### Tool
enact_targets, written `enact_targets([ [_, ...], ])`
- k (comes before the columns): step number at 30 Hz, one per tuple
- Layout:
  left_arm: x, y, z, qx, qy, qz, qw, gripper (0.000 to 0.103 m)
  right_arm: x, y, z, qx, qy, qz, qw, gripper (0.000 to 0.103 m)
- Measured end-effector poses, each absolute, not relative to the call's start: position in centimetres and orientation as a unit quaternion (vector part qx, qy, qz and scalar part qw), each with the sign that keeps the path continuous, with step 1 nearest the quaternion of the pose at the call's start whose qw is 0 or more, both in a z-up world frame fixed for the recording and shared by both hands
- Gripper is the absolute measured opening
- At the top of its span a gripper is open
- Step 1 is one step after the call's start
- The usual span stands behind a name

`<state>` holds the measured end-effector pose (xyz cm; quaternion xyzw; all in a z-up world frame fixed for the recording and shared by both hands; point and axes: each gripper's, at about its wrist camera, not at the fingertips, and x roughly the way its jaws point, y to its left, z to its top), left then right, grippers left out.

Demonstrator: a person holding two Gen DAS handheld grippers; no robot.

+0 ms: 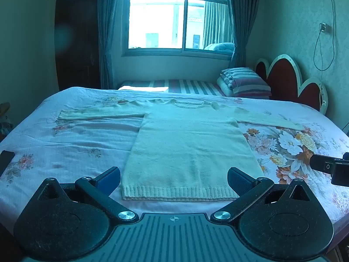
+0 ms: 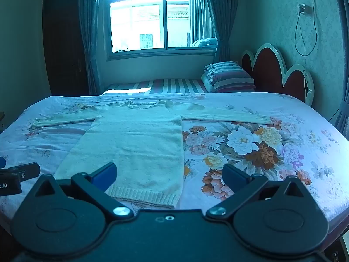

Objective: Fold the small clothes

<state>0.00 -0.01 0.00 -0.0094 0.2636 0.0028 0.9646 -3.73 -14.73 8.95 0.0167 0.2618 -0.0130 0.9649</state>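
Observation:
A cream knitted sweater [image 1: 187,148] lies flat on the floral bedspread [image 1: 65,144], collar far, ribbed hem near, both sleeves spread out sideways. It also shows in the right wrist view [image 2: 135,144]. My left gripper [image 1: 173,178] is open and empty, hovering just in front of the hem, jaws wider than the hem. My right gripper [image 2: 170,174] is open and empty above the hem's right corner. The right gripper shows at the right edge of the left wrist view [image 1: 327,166]; the left gripper shows at the left edge of the right wrist view [image 2: 19,174].
A striped folded quilt [image 1: 244,81] lies on a second striped bed by the window [image 1: 174,21]. A red scalloped headboard [image 1: 288,80] stands at the right. A dark wardrobe [image 1: 76,43] stands at the left. A black object [image 1: 5,159] lies at the bed's left edge.

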Motion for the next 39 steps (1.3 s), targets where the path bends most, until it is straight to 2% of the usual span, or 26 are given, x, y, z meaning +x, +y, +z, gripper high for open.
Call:
enact_targets([
  [39, -0.1, 0.6, 0.5, -0.012, 0.26, -0.002, 0.966, 0.103, -3.8, -14.6, 9.3, 0.016, 0.259, -0.012, 0.966, 0.103],
])
